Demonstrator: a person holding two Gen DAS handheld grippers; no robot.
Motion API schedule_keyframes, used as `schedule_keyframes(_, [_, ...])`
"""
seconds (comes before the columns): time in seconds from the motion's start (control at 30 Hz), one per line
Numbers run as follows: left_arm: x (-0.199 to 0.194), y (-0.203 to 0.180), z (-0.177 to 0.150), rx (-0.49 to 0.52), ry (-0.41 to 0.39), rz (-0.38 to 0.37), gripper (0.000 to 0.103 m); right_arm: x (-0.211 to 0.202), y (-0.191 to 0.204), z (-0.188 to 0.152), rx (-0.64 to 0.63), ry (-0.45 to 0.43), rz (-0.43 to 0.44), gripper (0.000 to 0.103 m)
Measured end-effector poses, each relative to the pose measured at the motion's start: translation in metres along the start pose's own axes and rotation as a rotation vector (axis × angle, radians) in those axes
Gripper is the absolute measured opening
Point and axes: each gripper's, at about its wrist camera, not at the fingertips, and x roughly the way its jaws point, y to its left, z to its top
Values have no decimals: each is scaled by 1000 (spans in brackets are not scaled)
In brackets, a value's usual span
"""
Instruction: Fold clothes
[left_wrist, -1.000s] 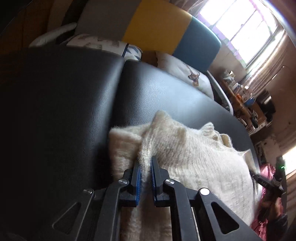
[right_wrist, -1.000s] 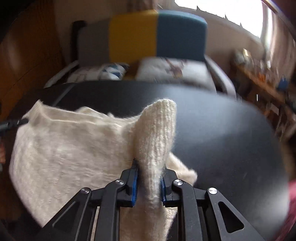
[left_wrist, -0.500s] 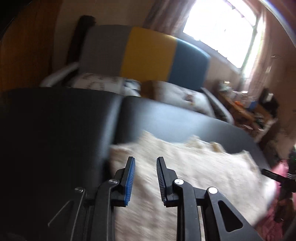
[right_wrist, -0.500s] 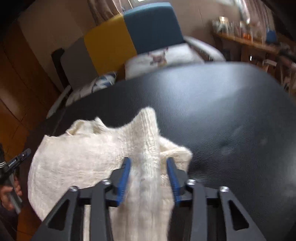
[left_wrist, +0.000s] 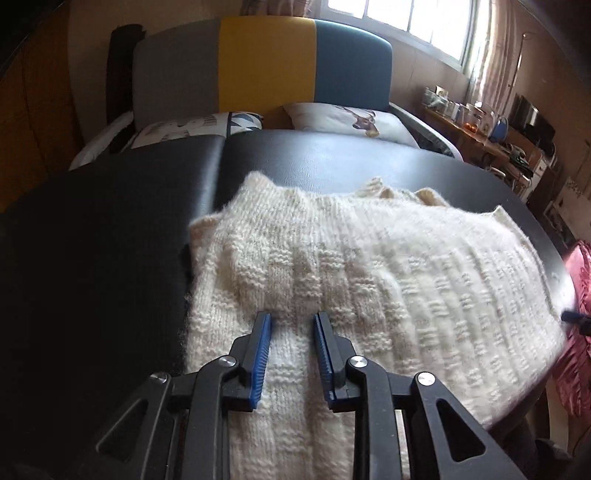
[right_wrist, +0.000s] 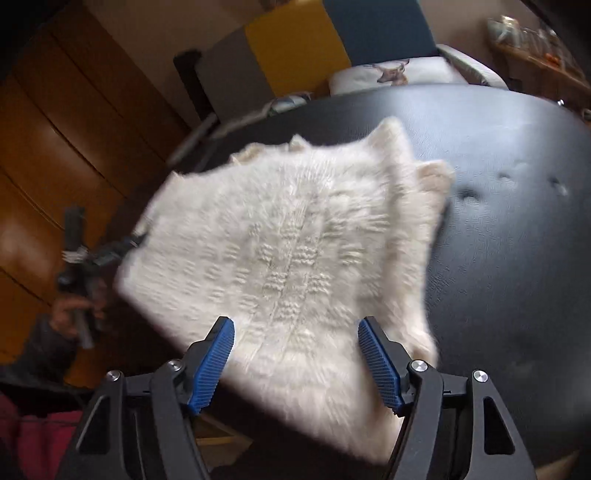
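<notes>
Nearest me were two claws, the left claw (left_wrist: 291, 325) with its blue pads a little apart and clamped on nothing, and the right claw (right_wrist: 295, 332) with its jaws opening wide, the knit below and between them but not pinched. One cream knitted sweater (left_wrist: 369, 266) lay spread on the black padded worktop (left_wrist: 110, 229). Beyond it stood one grey, yellow and blue sofa (left_wrist: 266, 59) with two printed cushions (left_wrist: 343, 118).
</notes>
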Motion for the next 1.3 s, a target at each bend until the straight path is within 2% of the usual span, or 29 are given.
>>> schedule_keyframes(0.03, [-8, -4, -3, -2, -19, -33, 24, -9, -5, -2, 22, -16, 32, 73])
schedule_keyframes(0.1, [-22, -23, -4, 4, -62, -155, 24, -24, -19, -13, 72, -38, 87, 74])
schedule_keyframes(0.23, [-24, -89, 6, 127, -66, -374, 26, -31, -37, -36, 114, -21, 135, 75])
schedule_keyframes(0.33, [-8, -132, 13, 191, -11, -473, 26, -28, -41, -41, 128, -52, 157, 75])
schedule_keyframes(0.4, [-2, -156, 15, 222, 4, -502, 26, -25, -41, -36, 121, -70, 188, 77])
schedule_keyframes(0.5, [-2, -171, 15, 245, 4, -530, 26, -14, -37, -29, 91, -47, 199, 83])
schedule_keyframes(0.57, [3, -177, 19, 253, 4, -543, 26, -10, -40, -27, 87, -36, 197, 84])
schedule_keyframes(0.73, [18, -192, 19, 289, 44, -527, 26, -8, -54, -25, 125, -48, 202, 86])
schedule_keyframes(0.83, [34, -201, 20, 319, 62, -523, 26, -2, -54, -24, 140, -11, 328, 87])
schedule_keyframes(0.93, [45, -207, 21, 347, 69, -516, 26, 13, -44, -19, 114, 64, 384, 92])
schedule_keyframes(1.03, [59, -211, 21, 363, 94, -509, 26, 13, -52, -10, 160, 43, 484, 92])
schedule_keyframes(1.1, [65, -214, 19, 379, 100, -512, 26, 16, -59, -5, 196, 39, 560, 96])
schedule_keyframes(1.13, [65, -215, 18, 391, 95, -512, 26, 21, -60, -2, 194, 61, 539, 100])
schedule_keyframes(1.2, [67, -219, 16, 423, 95, -501, 26, 35, -61, 3, 174, 121, 456, 100])
schedule_keyframes(1.23, [72, -221, 14, 439, 111, -485, 26, 38, -57, 6, 164, 151, 483, 100])
schedule_keyframes(1.3, [81, -224, 9, 448, 137, -465, 27, 43, -46, 9, 143, 210, 590, 101])
